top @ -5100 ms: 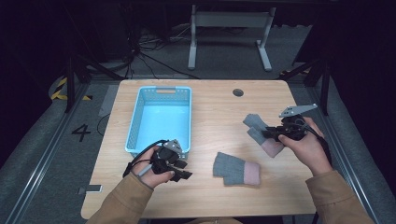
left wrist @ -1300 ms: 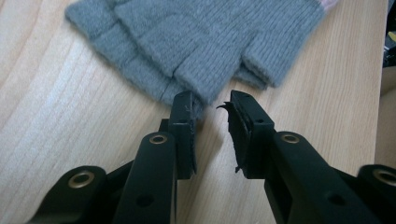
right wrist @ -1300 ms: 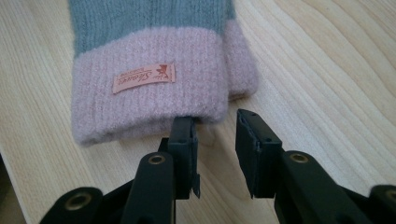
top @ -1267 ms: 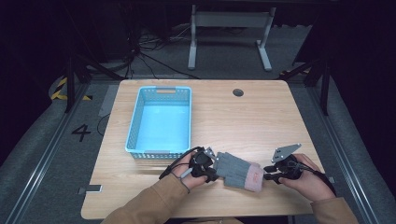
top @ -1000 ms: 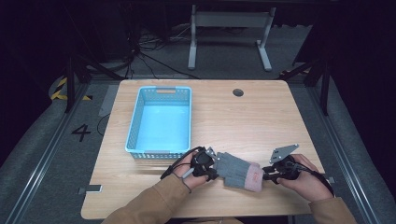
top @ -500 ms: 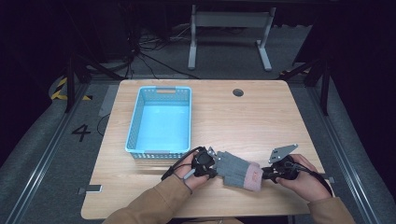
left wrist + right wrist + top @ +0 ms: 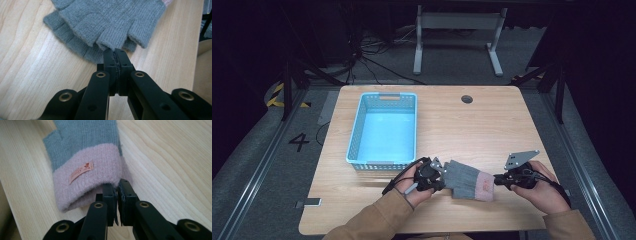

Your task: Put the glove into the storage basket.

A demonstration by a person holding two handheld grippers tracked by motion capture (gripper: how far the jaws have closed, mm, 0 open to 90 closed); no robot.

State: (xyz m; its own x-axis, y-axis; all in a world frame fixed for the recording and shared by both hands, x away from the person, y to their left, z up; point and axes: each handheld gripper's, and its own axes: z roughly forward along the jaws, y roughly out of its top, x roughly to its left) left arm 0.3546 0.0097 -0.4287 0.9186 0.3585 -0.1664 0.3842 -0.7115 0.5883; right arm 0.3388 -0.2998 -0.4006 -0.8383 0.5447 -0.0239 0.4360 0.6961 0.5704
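Note:
Two grey fingerless gloves (image 7: 467, 180) with pink cuffs lie stacked near the table's front edge. My left gripper (image 7: 438, 176) is at their finger ends. In the left gripper view its jaws (image 7: 115, 51) are pressed together on the tip of one finger of the top glove (image 7: 107, 20), with the lower glove (image 7: 75, 46) peeking out beneath. My right gripper (image 7: 498, 181) is at the cuff end. In the right gripper view its jaws (image 7: 117, 184) are pinched on the edge of the pink cuff (image 7: 85, 170), which carries a small orange label.
A light blue plastic basket (image 7: 357, 127) stands on the left half of the wooden table (image 7: 482, 130), just behind my left hand. A cable hole (image 7: 467, 99) sits at the back. A small flat object (image 7: 309, 202) lies at the front left corner.
Five seconds ago my right gripper held one glove up at the right, apart from the other. Now both gloves lie stacked with a gripper at each end. Almost nothing moved in the last second.

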